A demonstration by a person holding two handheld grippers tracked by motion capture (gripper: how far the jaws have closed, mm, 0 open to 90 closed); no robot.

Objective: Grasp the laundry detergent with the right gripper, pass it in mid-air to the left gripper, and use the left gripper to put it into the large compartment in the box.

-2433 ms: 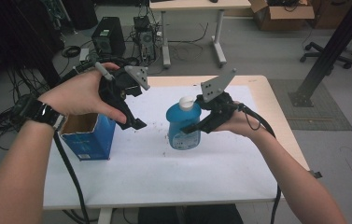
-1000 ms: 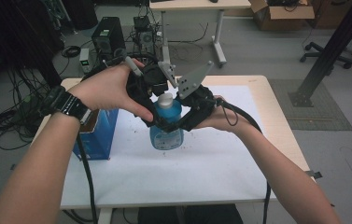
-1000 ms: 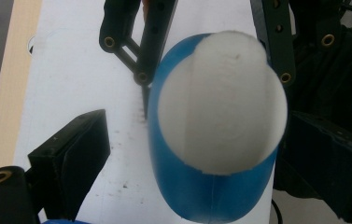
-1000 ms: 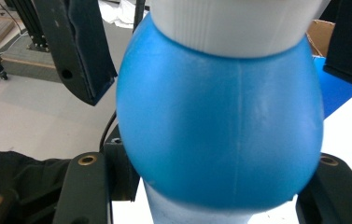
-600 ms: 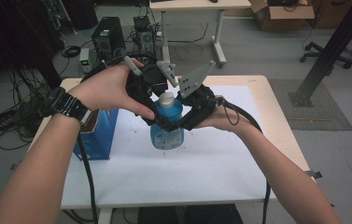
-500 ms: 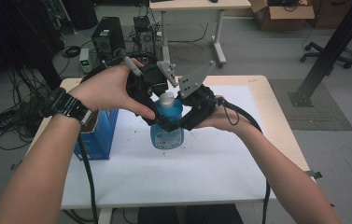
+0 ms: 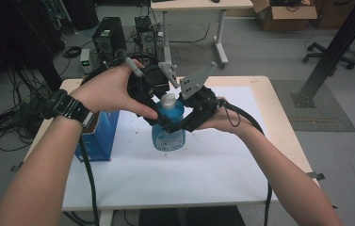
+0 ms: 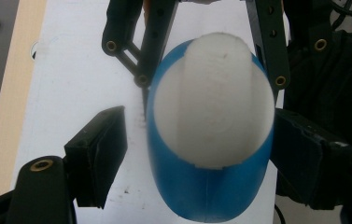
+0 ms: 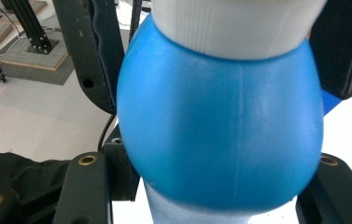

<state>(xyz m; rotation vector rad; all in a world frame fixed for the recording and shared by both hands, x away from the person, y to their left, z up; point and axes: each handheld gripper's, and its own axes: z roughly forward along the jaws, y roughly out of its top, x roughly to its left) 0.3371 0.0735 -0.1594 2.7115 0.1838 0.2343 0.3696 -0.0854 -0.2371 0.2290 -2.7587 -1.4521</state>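
Right gripper (image 7: 177, 125) clamps blue bottle (image 7: 168, 134); left gripper (image 7: 158, 101), jaws wide, straddles white cap (image 7: 168, 100) at twelve o'clock; cap not yet gripped.

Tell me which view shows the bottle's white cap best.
The left gripper view: it looks down onto the white cap, showing its whole top between the left tool's open jaws. The high view shows the cap small, between both tools. The right gripper view catches its lower edge above the blue bottle.
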